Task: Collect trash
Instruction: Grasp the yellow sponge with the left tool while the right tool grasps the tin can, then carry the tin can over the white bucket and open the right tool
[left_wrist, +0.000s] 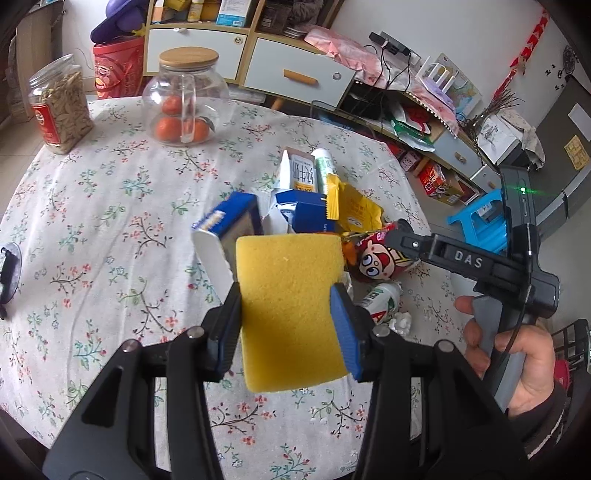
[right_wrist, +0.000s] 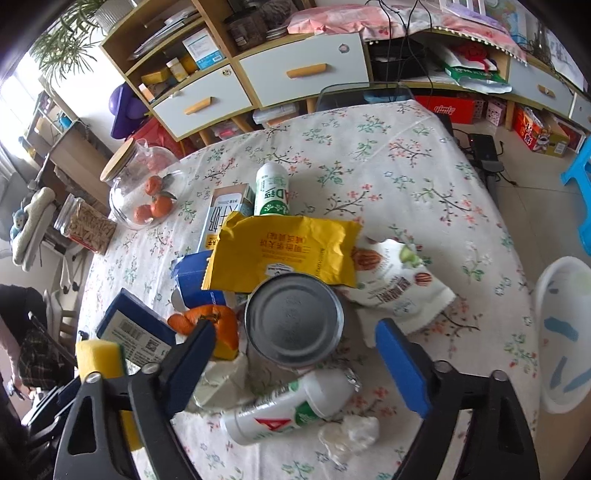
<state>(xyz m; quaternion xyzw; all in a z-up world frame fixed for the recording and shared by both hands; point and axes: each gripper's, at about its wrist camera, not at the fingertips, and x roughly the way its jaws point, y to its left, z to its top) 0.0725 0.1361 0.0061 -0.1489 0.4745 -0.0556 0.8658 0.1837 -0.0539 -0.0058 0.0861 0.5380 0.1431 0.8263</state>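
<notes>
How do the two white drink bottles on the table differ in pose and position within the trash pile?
The far bottle stands at the back of the pile, behind the yellow wrapper; the near bottle lies on its side at the front, beside a crumpled tissue. The far bottle's lower part is hidden by the wrapper; the near bottle shows full length. Both are white with green and red print.

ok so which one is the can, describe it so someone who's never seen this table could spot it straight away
On the round table with the flowered cloth, look at the heap of trash near its middle. The can lies just below the crumpled yellow packet, between the orange peel and a white snack bag. It is the only metal thing there: a bare silver disc faces up, with a red cartoon face on its side.
</notes>
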